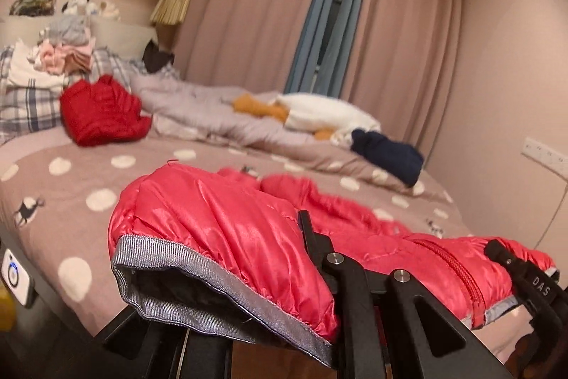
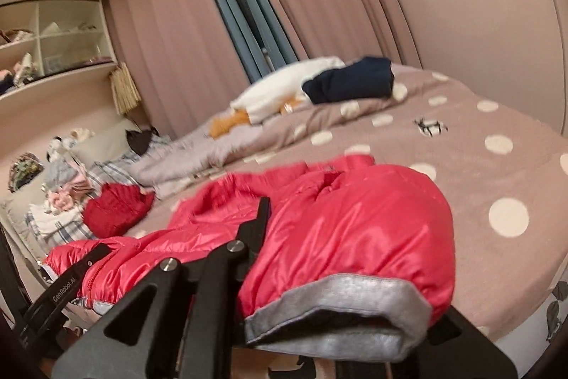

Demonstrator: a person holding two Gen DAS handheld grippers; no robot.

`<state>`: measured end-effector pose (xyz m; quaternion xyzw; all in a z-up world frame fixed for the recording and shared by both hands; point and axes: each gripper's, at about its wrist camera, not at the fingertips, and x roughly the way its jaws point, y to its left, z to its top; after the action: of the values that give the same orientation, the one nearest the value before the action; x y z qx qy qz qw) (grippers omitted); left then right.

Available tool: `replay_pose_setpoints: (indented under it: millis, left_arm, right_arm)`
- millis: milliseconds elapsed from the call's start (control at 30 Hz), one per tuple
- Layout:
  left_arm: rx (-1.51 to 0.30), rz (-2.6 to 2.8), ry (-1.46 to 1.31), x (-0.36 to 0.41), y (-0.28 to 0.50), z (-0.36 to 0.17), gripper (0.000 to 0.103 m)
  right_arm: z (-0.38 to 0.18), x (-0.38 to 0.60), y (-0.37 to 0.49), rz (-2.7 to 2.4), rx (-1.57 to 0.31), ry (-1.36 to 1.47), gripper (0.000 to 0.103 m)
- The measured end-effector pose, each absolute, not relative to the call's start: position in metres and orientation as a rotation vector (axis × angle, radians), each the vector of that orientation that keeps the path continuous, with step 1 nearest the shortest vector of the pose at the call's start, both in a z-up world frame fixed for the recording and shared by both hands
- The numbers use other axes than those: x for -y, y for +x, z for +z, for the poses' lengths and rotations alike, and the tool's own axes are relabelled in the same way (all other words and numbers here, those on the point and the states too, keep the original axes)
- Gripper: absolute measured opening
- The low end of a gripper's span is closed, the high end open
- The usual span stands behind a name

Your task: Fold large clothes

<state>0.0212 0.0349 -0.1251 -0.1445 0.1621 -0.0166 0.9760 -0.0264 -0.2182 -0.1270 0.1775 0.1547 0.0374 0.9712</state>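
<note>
1. The red puffer jacket [image 1: 227, 215] lies on the near edge of the bed [image 1: 71, 173], its grey-banded hem raised by both grippers.
2. The left gripper [image 1: 316, 247] and right gripper [image 2: 255, 229] are clamped on the hem.
3. The hem faces near, the collar far; the long axis runs near to far.
4. Next, the hem probably needs carrying toward the collar, level.

The left gripper [image 1: 312, 237] is clamped on the hem of a red puffer jacket [image 1: 220, 215], whose grey-trimmed edge [image 1: 198, 293] drapes over its near side. Beyond it the jacket trails onto a dotted bedspread [image 1: 71, 180]. Farther ahead lie a darker red garment [image 1: 101, 111] and a navy garment [image 1: 387, 155].
</note>
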Motion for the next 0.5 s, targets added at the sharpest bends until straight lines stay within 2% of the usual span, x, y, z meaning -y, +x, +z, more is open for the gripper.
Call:
replay_pose_setpoints:
  millis: [267,500]
  left_arm:
    - [-0.331,-0.033,-0.265,-0.029,0.049,-0.115,0.016]
    - [-0.323,-0.010,-0.228,-0.021,0.114,-0.095,0.016]
  right_arm:
    - [-0.121,0.221,-0.009,0.089,-0.303,0.374,0.015]
    - [-0.102,0.218,0.038,0.087,-0.299,0.361,0.019]
